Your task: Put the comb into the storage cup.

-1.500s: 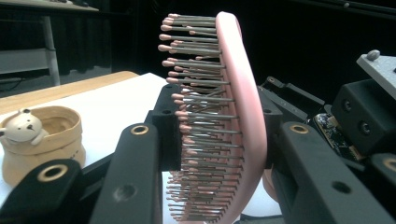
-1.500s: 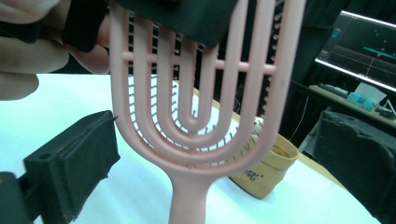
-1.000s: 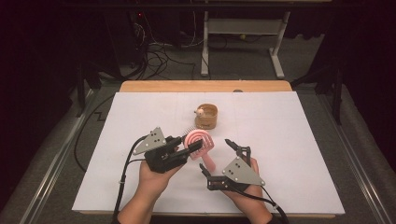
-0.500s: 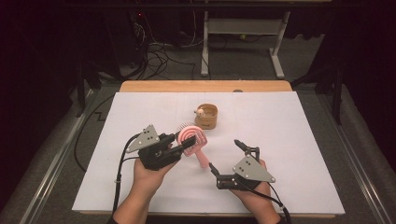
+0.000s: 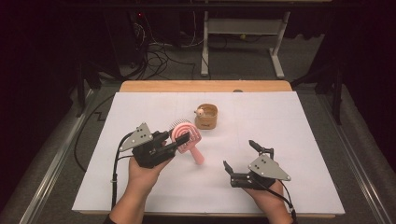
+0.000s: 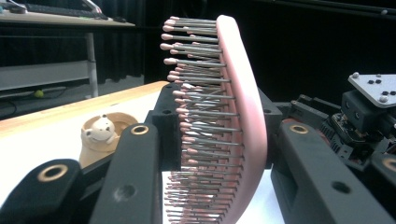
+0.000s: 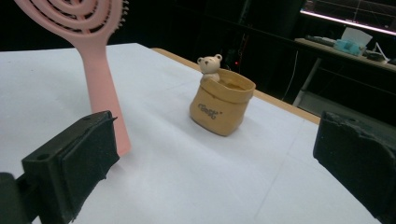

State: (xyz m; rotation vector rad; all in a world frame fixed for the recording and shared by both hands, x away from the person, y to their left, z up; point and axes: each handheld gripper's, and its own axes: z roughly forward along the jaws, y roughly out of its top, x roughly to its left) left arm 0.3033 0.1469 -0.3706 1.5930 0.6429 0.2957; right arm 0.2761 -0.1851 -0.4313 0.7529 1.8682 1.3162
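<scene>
Since the frame half a second back, right gripper [image 5: 241, 161] has slid farther right and nearer the table's front edge, now well apart from the pink hairbrush [image 5: 187, 140]. Left gripper [image 5: 180, 138] has lifted the brush head a little and drawn slightly left; handle tip sits at about the same spot on the white table cover [image 5: 303, 140].

Nearest: right hand [image 5: 266, 196] at the front edge, gripper pointing toward the table's middle. Its jaws stand wide apart, nothing between them. Right gripper view confirms it: two black padded jaws far apart, bare white cover between.

Next out: left hand [image 5: 142, 170] holds the left gripper, jaws clamped on the brush head. Left gripper view shows the head [image 6: 233, 126] edge-on between the two black jaws, bristles facing one jaw, smooth pink back toward the other. Brush stands tilted, handle slanting down to the cover; whether the tip touches cannot be told for certain.

Farther: small tan bag-shaped pot [image 5: 206, 116] with a bear figure [image 7: 209, 65] peeking over its rim, just beyond the brush, untouched.

Farthest: wooden table edge [image 5: 205, 86], then floor cables [image 5: 159, 51].
</scene>
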